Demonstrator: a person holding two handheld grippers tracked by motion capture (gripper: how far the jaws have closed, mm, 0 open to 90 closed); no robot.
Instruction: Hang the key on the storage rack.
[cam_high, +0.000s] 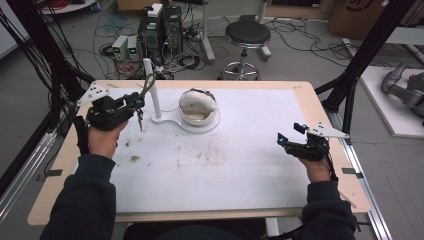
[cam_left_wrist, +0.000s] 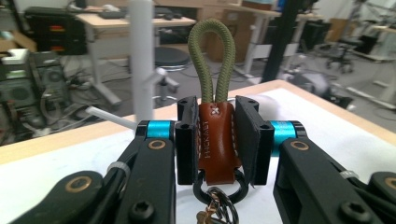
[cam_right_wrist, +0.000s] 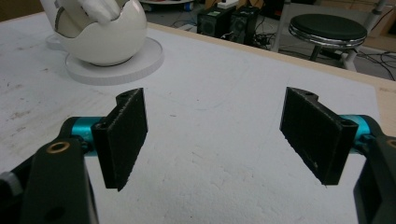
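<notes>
While you hold brown leather key fob with olive cord loop (cam_left_wrist: 217, 140) clamped in left gripper (cam_left_wrist: 217, 140) fingers, raised beside white peg stand (cam_high: 155, 95): hanging step. Next, slip loop over peg. Right gripper (cam_right_wrist: 219, 135) fingers wide, empty, above counter (cam_high: 240, 165).

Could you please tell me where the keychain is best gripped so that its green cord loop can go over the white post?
Grip the brown leather tab, as the left gripper does now: its flat faces suit the pads. Come from the side away from the white post, jaws level. That leaves the green cord loop standing free above the pads, with the keys hanging below.
</notes>
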